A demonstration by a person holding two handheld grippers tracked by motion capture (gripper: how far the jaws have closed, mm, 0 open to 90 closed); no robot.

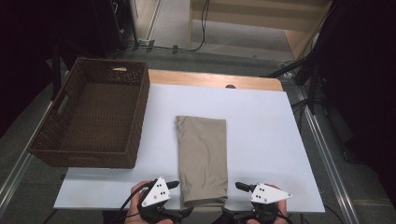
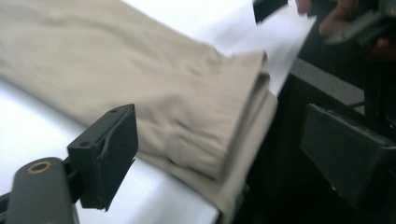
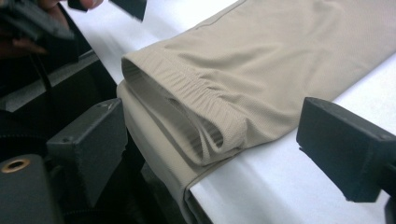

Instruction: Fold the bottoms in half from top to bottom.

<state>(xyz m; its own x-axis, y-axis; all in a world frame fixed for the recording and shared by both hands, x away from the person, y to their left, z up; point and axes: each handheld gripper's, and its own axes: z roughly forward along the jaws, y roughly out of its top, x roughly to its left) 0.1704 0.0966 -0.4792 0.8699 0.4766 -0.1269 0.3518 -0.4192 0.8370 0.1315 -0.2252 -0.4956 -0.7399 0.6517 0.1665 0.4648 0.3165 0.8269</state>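
Observation:
A folded beige garment (image 1: 202, 156) lies lengthwise in the middle of the white table (image 1: 266, 140), and its near end hangs a little over the front edge. My left gripper (image 1: 180, 198) is at that end's left corner, jaws open on either side of the cloth's edge (image 2: 201, 121) without pressing it. My right gripper (image 1: 232, 198) is at the right corner, also open. In the right gripper view the garment's ribbed waistband (image 3: 196, 107) sits between its jaws (image 3: 217, 144) but is not touched. The left gripper (image 2: 224, 149) faces the folded corner.
A brown wicker basket (image 1: 140, 109) stands empty at the table's left, partly overhanging the left edge. A wooden strip (image 1: 210, 79) runs along the table's far side. Dark stands and cables lie on the floor beyond and to the right.

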